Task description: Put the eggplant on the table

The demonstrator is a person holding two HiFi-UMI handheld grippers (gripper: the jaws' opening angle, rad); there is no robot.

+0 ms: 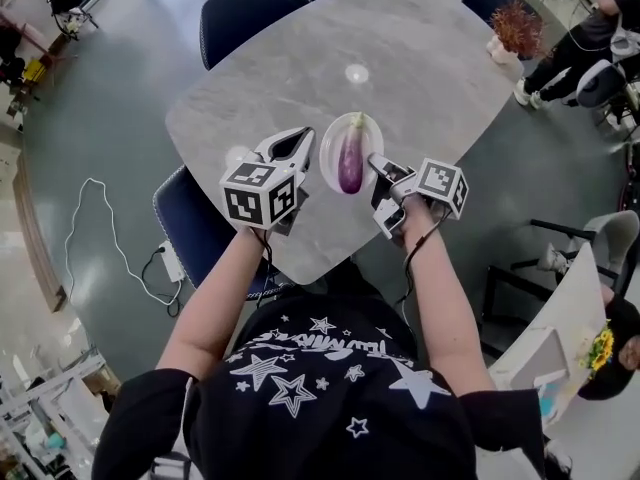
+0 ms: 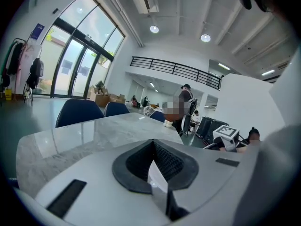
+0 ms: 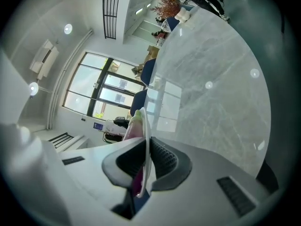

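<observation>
A purple eggplant (image 1: 350,161) with a pale green stem end lies on a white plate (image 1: 332,136) over the near part of the grey marble table (image 1: 430,68). My left gripper (image 1: 318,156) is shut on the plate's left rim. My right gripper (image 1: 375,165) is shut on its right rim. In the left gripper view the thin white plate (image 2: 156,179) edge sits between the dark pads of the left gripper (image 2: 155,171). In the right gripper view the plate (image 3: 146,135) stands edge-on in the right gripper (image 3: 145,168), with the eggplant (image 3: 133,125) beside it. Whether the plate rests on the table I cannot tell.
Dark blue chairs (image 1: 250,13) (image 1: 195,230) stand round the table. A small white disc (image 1: 357,73) lies mid-table, and a round white thing (image 1: 237,156) sits by the left gripper. A potted dried plant (image 1: 512,30) stands at the far right corner. People sit at the right.
</observation>
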